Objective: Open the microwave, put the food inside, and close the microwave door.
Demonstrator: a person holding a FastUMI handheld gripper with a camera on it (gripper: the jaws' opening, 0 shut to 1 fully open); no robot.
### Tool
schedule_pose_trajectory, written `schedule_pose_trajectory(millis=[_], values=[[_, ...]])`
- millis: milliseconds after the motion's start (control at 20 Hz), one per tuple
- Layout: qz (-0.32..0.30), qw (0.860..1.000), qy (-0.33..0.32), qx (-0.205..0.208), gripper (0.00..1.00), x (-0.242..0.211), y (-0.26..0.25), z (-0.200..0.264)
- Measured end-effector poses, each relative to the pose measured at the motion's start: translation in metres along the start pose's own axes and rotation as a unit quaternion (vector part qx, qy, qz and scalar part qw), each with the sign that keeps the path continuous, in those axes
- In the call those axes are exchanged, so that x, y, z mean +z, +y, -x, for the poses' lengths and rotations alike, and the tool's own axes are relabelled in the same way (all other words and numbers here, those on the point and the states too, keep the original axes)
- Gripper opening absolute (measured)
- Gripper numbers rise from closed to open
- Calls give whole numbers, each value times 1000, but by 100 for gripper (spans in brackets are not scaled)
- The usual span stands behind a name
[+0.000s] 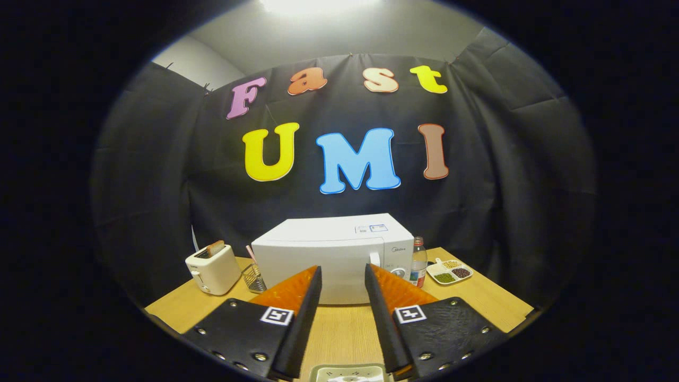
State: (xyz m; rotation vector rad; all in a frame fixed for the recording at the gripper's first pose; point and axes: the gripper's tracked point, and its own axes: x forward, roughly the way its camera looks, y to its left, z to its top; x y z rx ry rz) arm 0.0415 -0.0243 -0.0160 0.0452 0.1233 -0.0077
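Gripper (342, 276) fingers spread apart, empty, aimed straight at the microwave (331, 254) from a short way back above the table (339, 329). At the nearest point, low between the finger bases, the edge of a pale tray (347, 373); contents too cropped to identify, possibly the food. Square black-and-white markers fixed on both finger mounts. Beyond the fingertips, microwave standing on the table with door shut; handle (375, 258) vertical, at the door's right edge, beside the panel with a dial (399, 272). Left of microwave: wire basket (254, 278), then toaster (213, 268) with a slice in its slot. Right of microwave: bottle (419, 261) just beside it, then a divided dish (450, 271) of dry goods. Step in hand, judged: approach for opening the door, nothing yet done. Next move calls for advancing toward the handle, offsetting right so one finger hooks behind it, then pulling in an arc about the left-side hinge; keep clear of the bottle. Writing: a small logo on the panel and a sticker on top of the microwave, both too small to read.
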Motion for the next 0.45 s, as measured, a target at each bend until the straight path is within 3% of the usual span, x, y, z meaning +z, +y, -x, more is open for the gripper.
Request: schedule_pose_trajectory(millis=[100, 150, 450], values=[[0, 1000, -16, -2, 87, 5, -2, 11], [1, 1000, -24, -4, 96, 7, -2, 19], [2, 999, -32, 3, 98, 4, 3, 38]])
